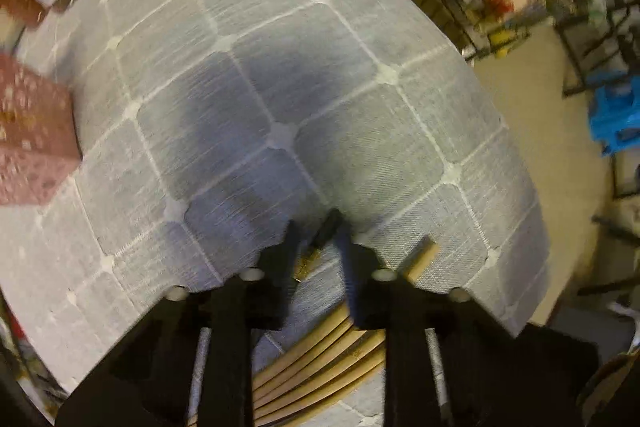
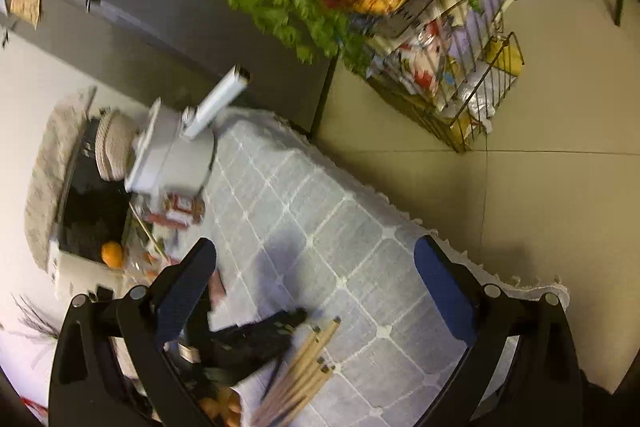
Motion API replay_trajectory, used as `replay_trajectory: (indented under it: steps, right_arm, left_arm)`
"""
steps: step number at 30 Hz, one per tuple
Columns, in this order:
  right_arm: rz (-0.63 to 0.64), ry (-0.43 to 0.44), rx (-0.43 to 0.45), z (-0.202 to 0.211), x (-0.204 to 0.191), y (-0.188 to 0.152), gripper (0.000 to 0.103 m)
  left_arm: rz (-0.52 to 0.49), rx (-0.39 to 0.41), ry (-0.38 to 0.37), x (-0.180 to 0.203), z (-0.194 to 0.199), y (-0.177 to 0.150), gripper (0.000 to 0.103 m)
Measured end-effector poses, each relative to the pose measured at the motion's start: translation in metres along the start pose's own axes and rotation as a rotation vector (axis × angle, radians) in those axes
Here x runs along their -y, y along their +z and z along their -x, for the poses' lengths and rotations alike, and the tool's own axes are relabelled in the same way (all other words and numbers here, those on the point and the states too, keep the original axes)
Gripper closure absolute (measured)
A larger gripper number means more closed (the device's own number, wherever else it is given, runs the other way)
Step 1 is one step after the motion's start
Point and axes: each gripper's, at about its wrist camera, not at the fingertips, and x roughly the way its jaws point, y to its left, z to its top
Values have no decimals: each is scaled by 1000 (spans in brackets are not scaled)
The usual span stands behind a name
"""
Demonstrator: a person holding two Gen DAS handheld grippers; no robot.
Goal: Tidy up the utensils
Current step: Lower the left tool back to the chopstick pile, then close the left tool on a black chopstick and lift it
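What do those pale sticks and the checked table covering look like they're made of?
The sticks look like bamboo or light wood: tan, matte, evenly round with cut ends, probably chopsticks. The table covering looks like woven cloth: grey squares with a fine thread texture, white stitched lines between them and a fringed edge in the right wrist view. Blur leaves the exact fibre open.

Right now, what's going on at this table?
A person is sorting utensils with handheld tongs. The left tongs point almost straight down over a bundle of wooden chopsticks on the grey checked tablecloth, nearly closed; whether they grip one is unclear. The right tongs hang wide open and empty above the same cloth.
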Motion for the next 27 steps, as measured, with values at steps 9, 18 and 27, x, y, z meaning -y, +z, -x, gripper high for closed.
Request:
replay_trajectory:
  steps: [9, 18, 27]
  right_arm:
    - [43, -48, -209, -47, -11, -33, 6]
    - [14, -108, -360, -91, -11, -62, 43]
    - [7, -226, -388, -126, -21, -80, 86]
  left_arm:
    - [16, 96, -26, -21, 12, -20, 88]
    - [111, 361, 11, -54, 92, -67, 92]
    - [155, 544, 53, -73, 161, -119, 95]
